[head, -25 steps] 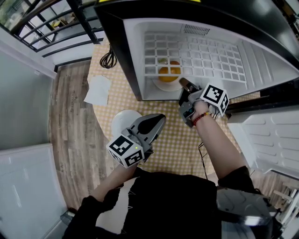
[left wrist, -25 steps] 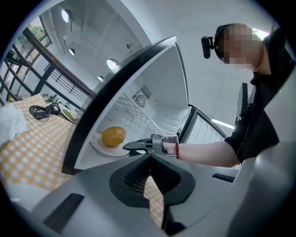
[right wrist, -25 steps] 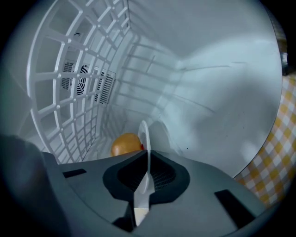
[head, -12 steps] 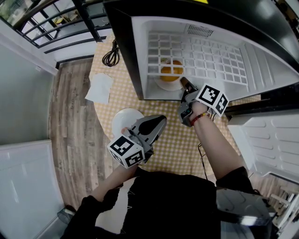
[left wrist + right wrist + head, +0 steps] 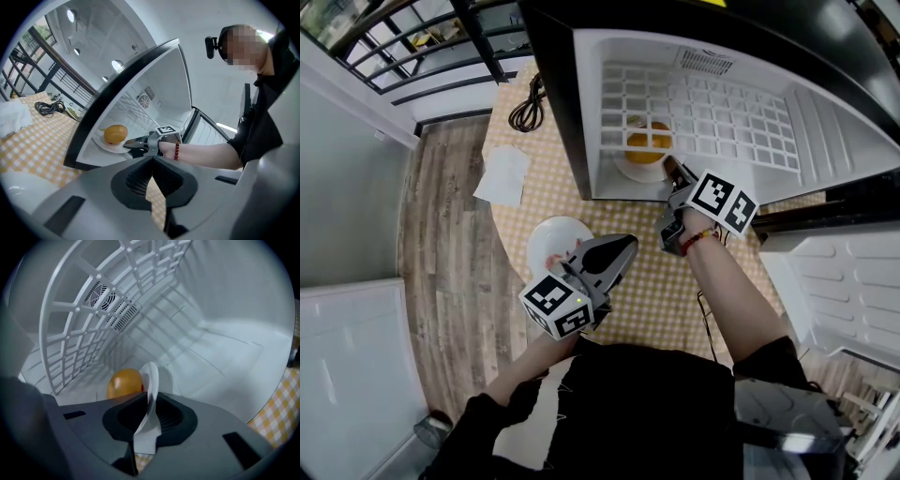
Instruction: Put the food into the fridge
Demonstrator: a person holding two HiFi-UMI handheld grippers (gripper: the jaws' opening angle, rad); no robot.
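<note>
Grey left claw (image 5: 625, 247), low and centre, is clenched on nothing above the yellow-checked bench (image 5: 661, 281). Further up, the right claw (image 5: 669, 166) has just been easing apart, with the rim of the round white plate (image 5: 625, 169) loose between its jaws. Plate and round orange fruit (image 5: 645, 141) sit on the floor of the white fridge (image 5: 825, 141), beneath the wire shelf (image 5: 722, 108).

The wire shelf (image 5: 722, 112) roofs the fridge floor (image 5: 225, 357); right of the plate (image 5: 626, 172) that floor seems bare.
</note>
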